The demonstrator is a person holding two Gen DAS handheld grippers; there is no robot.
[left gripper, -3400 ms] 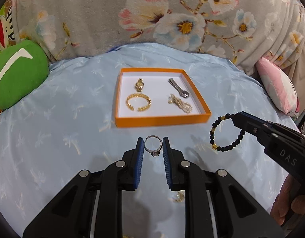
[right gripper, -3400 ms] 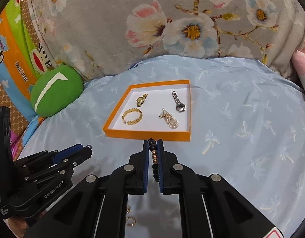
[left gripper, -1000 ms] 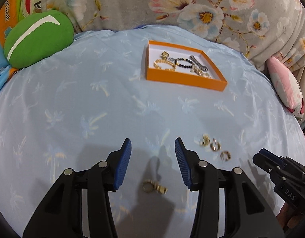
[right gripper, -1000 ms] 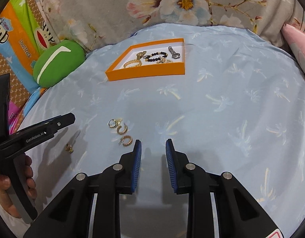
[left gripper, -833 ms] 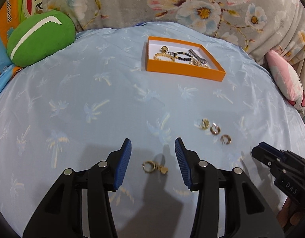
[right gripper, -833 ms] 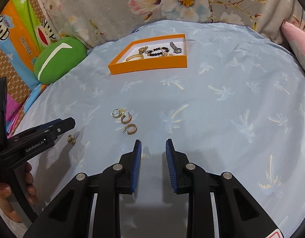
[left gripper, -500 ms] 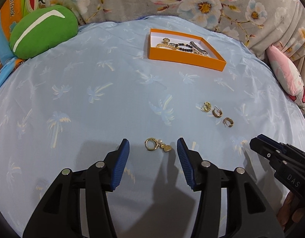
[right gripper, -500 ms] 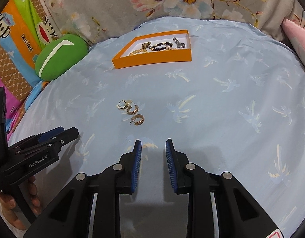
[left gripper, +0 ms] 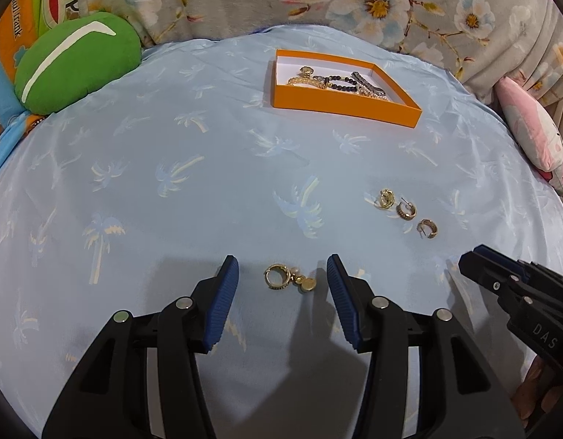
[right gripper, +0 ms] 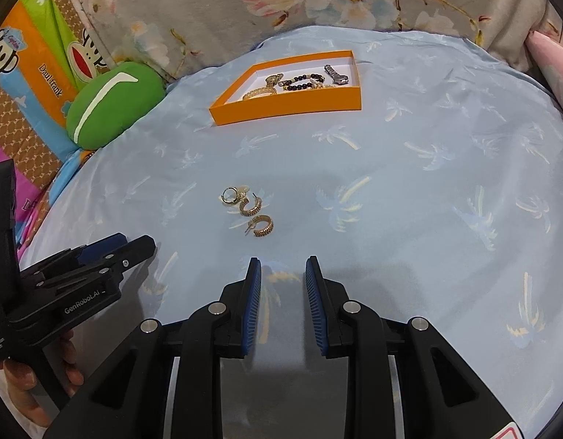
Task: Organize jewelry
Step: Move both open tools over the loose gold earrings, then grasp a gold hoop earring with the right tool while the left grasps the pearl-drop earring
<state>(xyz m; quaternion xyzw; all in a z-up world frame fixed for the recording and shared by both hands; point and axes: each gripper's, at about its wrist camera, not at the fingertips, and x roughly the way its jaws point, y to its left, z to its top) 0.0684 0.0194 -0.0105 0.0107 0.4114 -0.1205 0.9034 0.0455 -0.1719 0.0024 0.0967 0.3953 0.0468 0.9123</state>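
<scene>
1. already in the orange box, well ahead of both fingers – bracelets and watches.
2. left gripper wide, empty – dangling earring between the pads, untouched.
3. right gripper narrow, empty; three gold earrings just ahead-left, not yet boxed.

Both fisheye cameras rode low over the bed, angled downward toward its far edge and the floral fabric beyond. The left wrist view looked along the left hand-held gripper, the right wrist view along the right hand-held gripper. Both shared the orange box, the loose gold earrings, and each other's gripper at the frame's side.
</scene>
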